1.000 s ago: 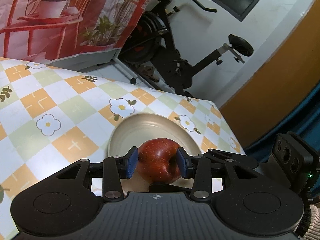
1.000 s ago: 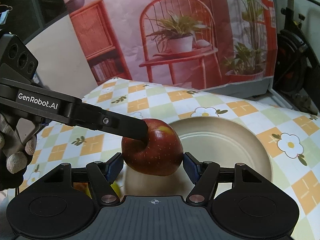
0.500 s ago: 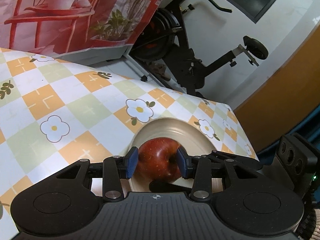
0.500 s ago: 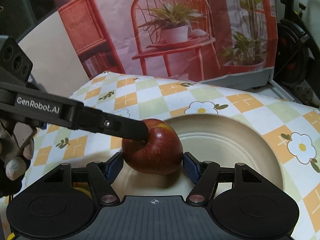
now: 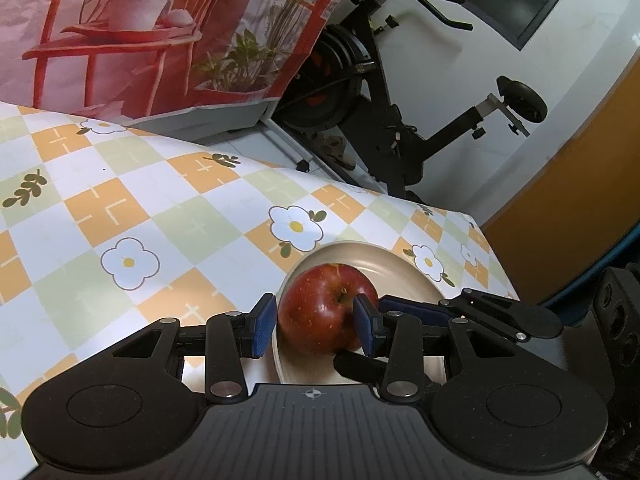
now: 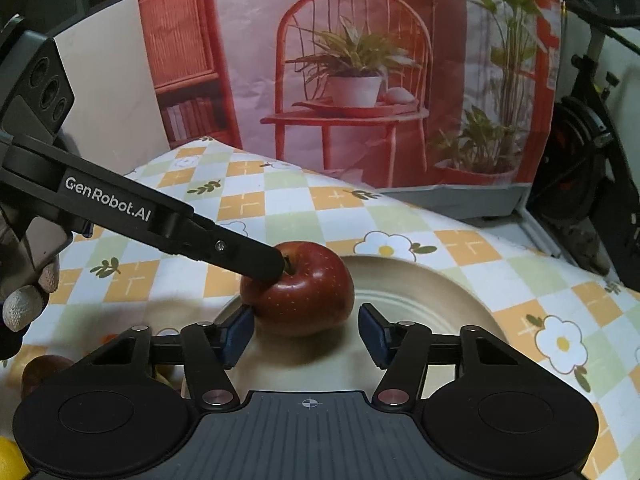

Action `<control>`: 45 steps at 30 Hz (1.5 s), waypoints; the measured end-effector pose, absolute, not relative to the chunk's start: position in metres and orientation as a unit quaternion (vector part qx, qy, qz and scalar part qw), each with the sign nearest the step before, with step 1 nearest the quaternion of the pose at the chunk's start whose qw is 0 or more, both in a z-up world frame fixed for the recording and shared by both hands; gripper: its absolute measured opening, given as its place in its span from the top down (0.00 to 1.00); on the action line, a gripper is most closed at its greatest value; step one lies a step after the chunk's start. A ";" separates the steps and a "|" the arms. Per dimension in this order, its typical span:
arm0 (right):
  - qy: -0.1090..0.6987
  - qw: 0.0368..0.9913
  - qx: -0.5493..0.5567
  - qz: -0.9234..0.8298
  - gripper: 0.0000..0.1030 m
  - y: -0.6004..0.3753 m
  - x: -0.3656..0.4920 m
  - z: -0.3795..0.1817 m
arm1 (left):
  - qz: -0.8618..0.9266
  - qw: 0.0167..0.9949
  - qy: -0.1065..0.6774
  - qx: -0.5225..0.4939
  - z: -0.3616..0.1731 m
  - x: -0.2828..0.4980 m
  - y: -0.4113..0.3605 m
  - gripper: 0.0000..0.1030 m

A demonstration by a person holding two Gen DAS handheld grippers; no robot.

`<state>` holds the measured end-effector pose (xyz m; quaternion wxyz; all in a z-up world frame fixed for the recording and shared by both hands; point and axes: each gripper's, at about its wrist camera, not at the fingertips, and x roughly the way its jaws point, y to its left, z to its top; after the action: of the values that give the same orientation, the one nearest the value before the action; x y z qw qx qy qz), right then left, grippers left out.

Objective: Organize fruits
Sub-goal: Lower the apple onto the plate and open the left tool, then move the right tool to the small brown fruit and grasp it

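A red apple (image 5: 326, 310) is pinched between the blue pads of my left gripper (image 5: 316, 328), which is shut on it. It sits at the near rim of a beige plate (image 5: 404, 270). In the right wrist view the apple (image 6: 304, 294) is at the plate's (image 6: 432, 300) left edge, and the left gripper's black finger (image 6: 240, 252) presses in beside the stem. My right gripper (image 6: 307, 332) sits just short of the apple. Its jaws are closing, with a gap between the right pad and the fruit.
The flowered checked tablecloth (image 5: 160, 216) ends at a far edge with an exercise bike (image 5: 380, 120) behind it. A printed backdrop (image 6: 360, 60) hangs at the back. A yellow fruit (image 6: 8, 460) and a brown fruit (image 6: 40, 364) lie low on the left.
The right gripper's pads have drawn closer together and now sit lower against the apple. The left view has swung, so the plate and apple lie further right. The left grip is unchanged.
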<state>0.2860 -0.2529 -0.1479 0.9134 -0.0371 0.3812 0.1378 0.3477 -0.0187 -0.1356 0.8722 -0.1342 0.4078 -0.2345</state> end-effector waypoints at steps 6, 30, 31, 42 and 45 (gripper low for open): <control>0.381 0.913 -0.043 0.142 0.52 -0.253 0.285 -0.147 | -0.233 0.873 0.408 -0.133 -0.136 0.347 -0.019 0.56; 0.377 0.918 -0.070 0.106 0.59 -0.241 0.266 -0.124 | -0.207 0.888 0.393 -0.119 -0.114 0.323 -0.010 0.58; 0.376 0.918 -0.068 0.105 0.59 -0.241 0.263 -0.122 | -0.206 0.889 0.391 -0.118 -0.112 0.320 -0.010 0.58; 0.362 0.928 -0.028 0.085 0.59 -0.236 0.215 -0.100 | -0.184 0.908 0.366 -0.090 -0.090 0.269 0.003 0.58; 0.357 0.930 -0.018 0.083 0.58 -0.233 0.199 -0.097 | -0.180 0.913 0.357 -0.081 -0.085 0.252 0.006 0.58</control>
<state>0.1991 -0.2334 -0.0970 0.9303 -0.0175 0.3570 0.0829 0.2517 0.0065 -0.0851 0.9132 -0.0807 0.3568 -0.1796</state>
